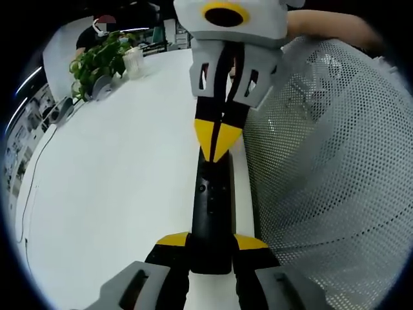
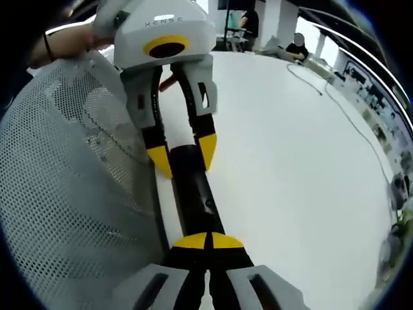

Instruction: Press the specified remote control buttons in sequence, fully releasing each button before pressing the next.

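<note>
1. Remote control (image 1: 211,213) lies on the white table (image 1: 110,194), beside a grey mesh chair (image 1: 335,168).
2. My left gripper (image 1: 211,248) clamps its near end between both jaws.
3. My right gripper (image 2: 208,241), jaws together, presses its tips on the remote.

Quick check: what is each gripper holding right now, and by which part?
The left gripper clamps the black remote by one end, a jaw on each long side. The right gripper, jaws shut, holds nothing; its tips rest on the remote's top face.
</note>
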### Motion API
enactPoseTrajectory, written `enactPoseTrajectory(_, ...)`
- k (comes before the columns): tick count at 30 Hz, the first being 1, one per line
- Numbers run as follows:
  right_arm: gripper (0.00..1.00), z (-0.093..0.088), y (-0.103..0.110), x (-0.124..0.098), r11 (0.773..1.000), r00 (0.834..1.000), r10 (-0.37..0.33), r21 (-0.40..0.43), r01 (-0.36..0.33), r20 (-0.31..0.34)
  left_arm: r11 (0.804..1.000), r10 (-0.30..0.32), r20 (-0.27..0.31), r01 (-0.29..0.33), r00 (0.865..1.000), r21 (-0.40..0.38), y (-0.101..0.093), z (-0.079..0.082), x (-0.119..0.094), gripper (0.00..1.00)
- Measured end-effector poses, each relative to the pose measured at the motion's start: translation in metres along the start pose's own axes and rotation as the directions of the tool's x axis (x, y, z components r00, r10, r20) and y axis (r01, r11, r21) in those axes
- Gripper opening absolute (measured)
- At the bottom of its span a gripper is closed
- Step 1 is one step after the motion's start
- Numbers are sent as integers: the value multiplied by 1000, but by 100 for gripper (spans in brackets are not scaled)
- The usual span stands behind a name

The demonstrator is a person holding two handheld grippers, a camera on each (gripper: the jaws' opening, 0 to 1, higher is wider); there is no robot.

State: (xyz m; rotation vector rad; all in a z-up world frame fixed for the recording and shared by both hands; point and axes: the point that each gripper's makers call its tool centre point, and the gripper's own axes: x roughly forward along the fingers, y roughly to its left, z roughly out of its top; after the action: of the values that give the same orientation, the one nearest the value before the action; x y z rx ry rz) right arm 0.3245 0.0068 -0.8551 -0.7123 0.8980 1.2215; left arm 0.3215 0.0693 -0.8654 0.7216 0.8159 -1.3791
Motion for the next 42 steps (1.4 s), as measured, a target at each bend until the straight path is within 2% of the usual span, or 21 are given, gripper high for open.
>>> enactPoseTrajectory(3,0,0,0,0,1000,1000,-1,-6,1,-3,1000,0,2,0,1000,0,0,0,0,25)
enactPoseTrajectory(7,0,0,0,3,994,999,-30,-104,26,-38,1000,0,0,0,1000,4,0,0,0,25)
enactPoseTrajectory(10,0,0,-1,1,999,1000,-13,32,13,12,1000,-1,-8,1,1000,9,0,0,0,25)
enactPoseTrajectory(16,0,1,0,1,1000,1000,-19,10,19,-4,1000,4,-5,-4,1000,8,0,0,1,25)
enactPoseTrajectory(19,0,1,-1,0,998,1000,-8,58,7,12,1000,6,-4,-6,1000,7,0,0,1,25)
enactPoseTrajectory(22,0,2,-1,1,999,1000,-7,51,6,12,1000,6,-4,-6,1000,7,0,0,0,25)
enactPoseTrajectory(26,0,12,2,1,999,999,-4,38,2,43,1000,6,-4,-6,1000,8,0,0,0,25)
enactPoseTrajectory(32,0,8,4,5,1000,1000,2,7,-2,13,1000,4,-4,-4,1000,7,0,0,0,25)
enactPoseTrajectory(33,0,8,5,6,1000,1000,-5,-5,5,9,1000,4,-4,-4,1000,8,0,0,0,25)
enactPoseTrajectory(34,0,8,3,6,998,1000,-12,-59,12,-1,1000,4,-4,-4,1000,8,0,0,0,25)
enactPoseTrajectory(37,0,8,5,7,996,1000,-24,-85,22,-21,1000,1,-6,-1,1000,10,0,0,0,25)
enactPoseTrajectory(42,0,8,2,5,1000,1000,-17,-6,17,-1,1000,2,-11,-2,1000,13,0,0,0,25)
